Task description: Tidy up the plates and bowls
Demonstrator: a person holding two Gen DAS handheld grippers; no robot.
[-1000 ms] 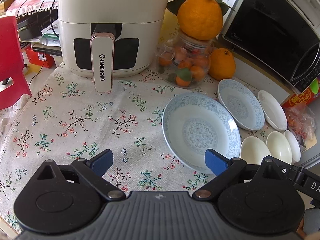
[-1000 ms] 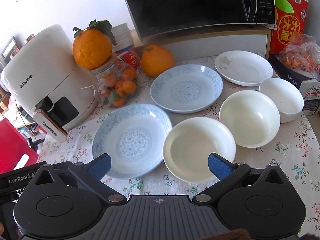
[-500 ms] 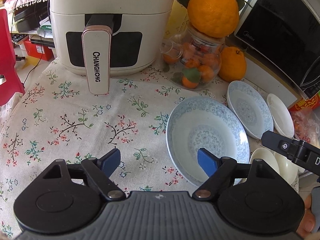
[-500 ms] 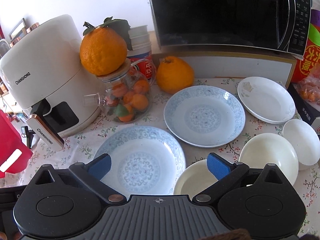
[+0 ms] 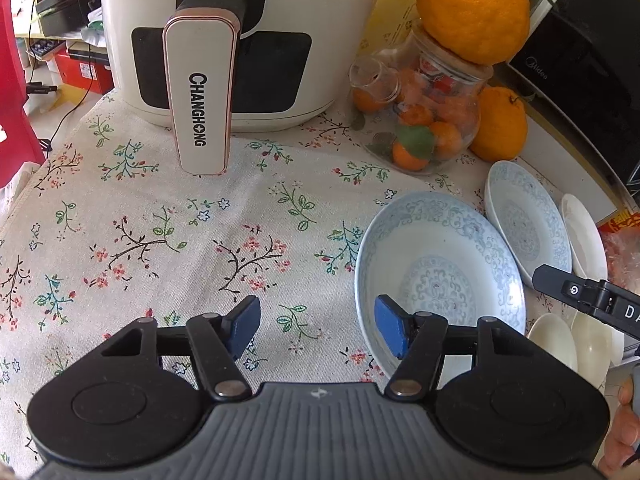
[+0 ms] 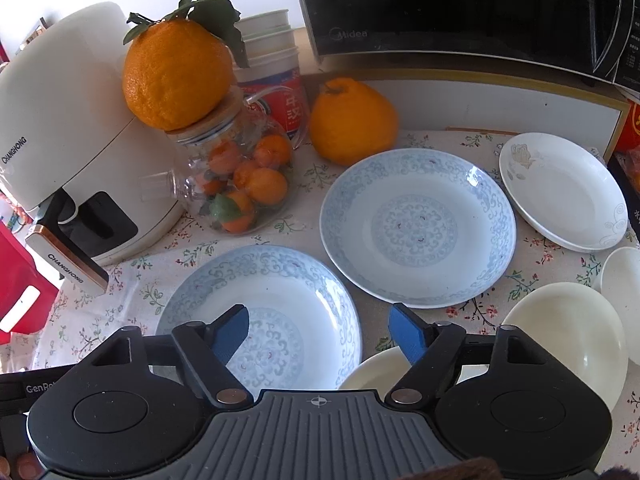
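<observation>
Both tongs [image 5: 316, 330] [image 6: 319, 334] crept closer, jaws closing astride glossy blue-patterned round plate [image 6: 280, 300].

This is a home kitchen corner. A flowered cloth covers the tabletop [image 5: 168, 216], and a white Changhong air fryer [image 5: 240, 40] stands at its back beside a black Midea microwave [image 6: 460, 4]. A glass jar of small oranges [image 6: 244, 184] carries a big leafy orange [image 6: 176, 76] on its lid. Blue-patterned plates [image 6: 416, 224] and plain white bowls [image 6: 568, 332] lie about, with stacked tubs [image 6: 272, 60] behind.
</observation>
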